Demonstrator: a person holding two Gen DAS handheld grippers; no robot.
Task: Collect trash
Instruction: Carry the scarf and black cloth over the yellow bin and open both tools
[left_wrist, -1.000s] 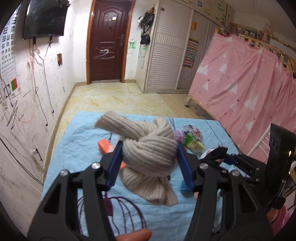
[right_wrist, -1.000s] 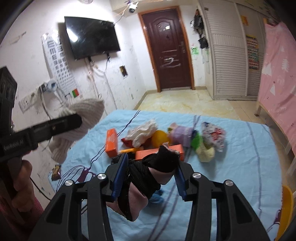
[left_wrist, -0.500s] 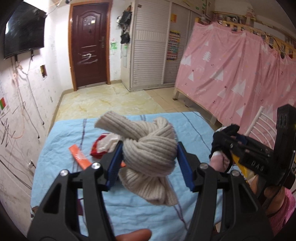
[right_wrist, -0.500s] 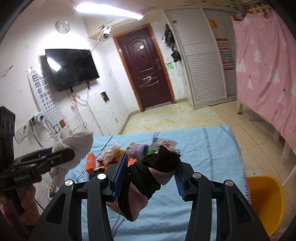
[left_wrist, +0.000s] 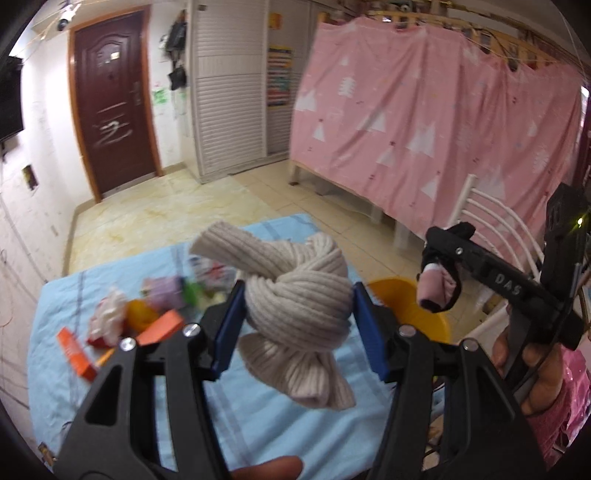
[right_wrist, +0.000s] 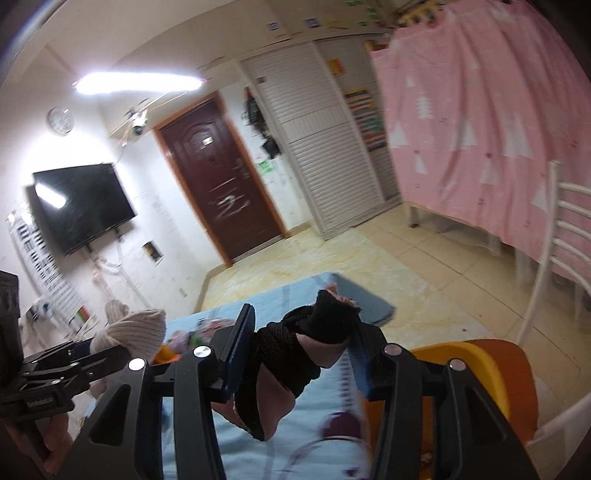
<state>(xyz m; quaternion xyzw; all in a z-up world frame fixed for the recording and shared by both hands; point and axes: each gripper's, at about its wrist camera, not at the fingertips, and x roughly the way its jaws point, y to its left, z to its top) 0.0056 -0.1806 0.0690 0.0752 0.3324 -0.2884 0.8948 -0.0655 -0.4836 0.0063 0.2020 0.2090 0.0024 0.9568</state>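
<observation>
Now: left tool (left_wrist: 297, 321) clamps knotted ribbed beige sock (left_wrist: 295, 306); right tool (right_wrist: 301, 354) grips knotted black-pink sock (right_wrist: 295, 354).

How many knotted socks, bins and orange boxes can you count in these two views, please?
Knotted socks: 2, the beige sock in the left claw and the black-and-pink sock in the right claw.
Yellow bins: 1, the yellow bin beside the table.
Orange boxes: 2, the small orange box and the larger orange box.
Total: 5
</observation>
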